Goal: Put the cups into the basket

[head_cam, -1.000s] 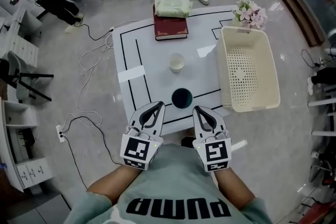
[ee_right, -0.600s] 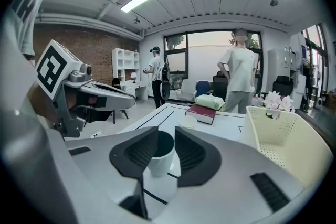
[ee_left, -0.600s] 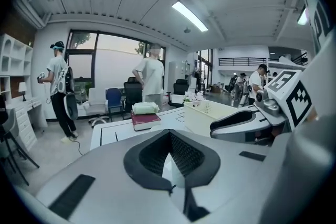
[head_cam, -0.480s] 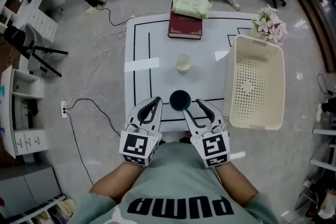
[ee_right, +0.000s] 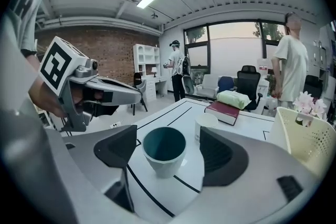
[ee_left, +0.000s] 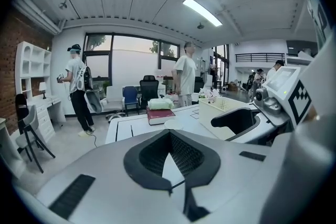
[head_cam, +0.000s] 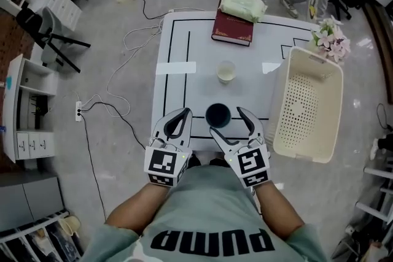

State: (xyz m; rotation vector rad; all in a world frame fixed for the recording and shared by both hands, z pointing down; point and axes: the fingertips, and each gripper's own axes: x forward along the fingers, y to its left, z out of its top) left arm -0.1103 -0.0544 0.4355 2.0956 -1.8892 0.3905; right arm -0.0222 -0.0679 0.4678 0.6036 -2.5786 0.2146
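Opening just now, the right gripper's (head_cam: pixel 226 121) jaws stand wide and have moved up to flank the dark teal cup (ee_right: pixel 164 150) at the counter's (head_cam: pixel 196 95) near edge, without pressing on it. Beside it, the left gripper's (head_cam: pixel 178 119) jaws are closed and empty. A grasp looks imminent. Farther off stand the white cup (head_cam: pixel 226 71) and, to the right, the empty basket (head_cam: pixel 304 101).

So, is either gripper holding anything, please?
Nothing. The right gripper, just opened, has the dark cup between its jaws untouched; the left gripper is shut, empty.

Sage-green T-shirt (head_cam: pixel 202 205) (black chest lettering (head_cam: pixel 210 241))
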